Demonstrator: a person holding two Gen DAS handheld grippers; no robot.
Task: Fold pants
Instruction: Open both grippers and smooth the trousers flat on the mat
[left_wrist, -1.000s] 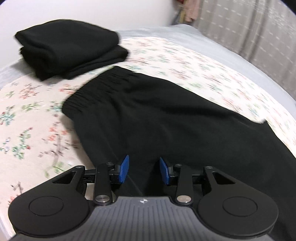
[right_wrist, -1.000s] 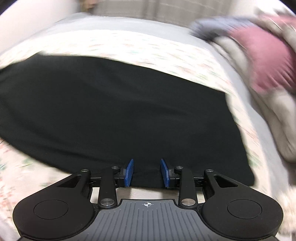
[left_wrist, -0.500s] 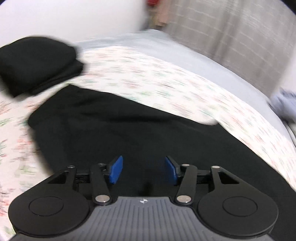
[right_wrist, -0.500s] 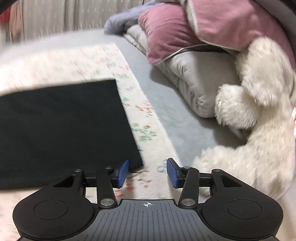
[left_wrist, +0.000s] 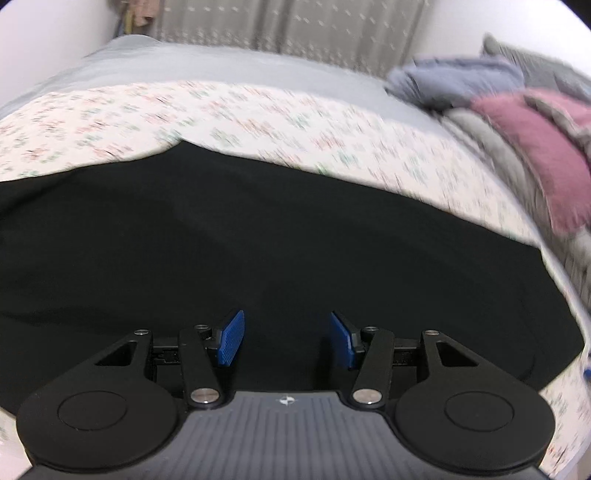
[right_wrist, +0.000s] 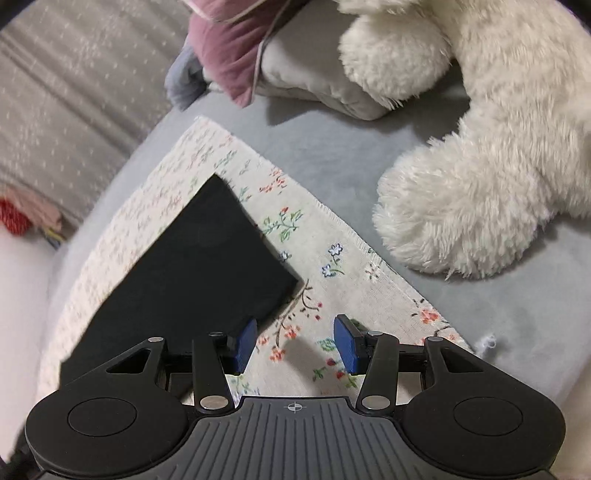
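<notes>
- On floral cloth (right_wrist: 332, 266): black pants (left_wrist: 280, 251) flat, hem corner (right_wrist: 284, 284) at 11 o'clock of right gripper (right_wrist: 295, 341).
- Left gripper (left_wrist: 286, 339) over pants, jaws spread, empty.
- Right jaws spread too, nothing betw.

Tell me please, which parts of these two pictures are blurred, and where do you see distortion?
Left wrist view: the floral cloth and pink pillow are smeared by motion; the black pants bulge from fisheye curvature. Right wrist view: mostly sharp near the right gripper, softer at the curtain; edges bend outward.
</notes>
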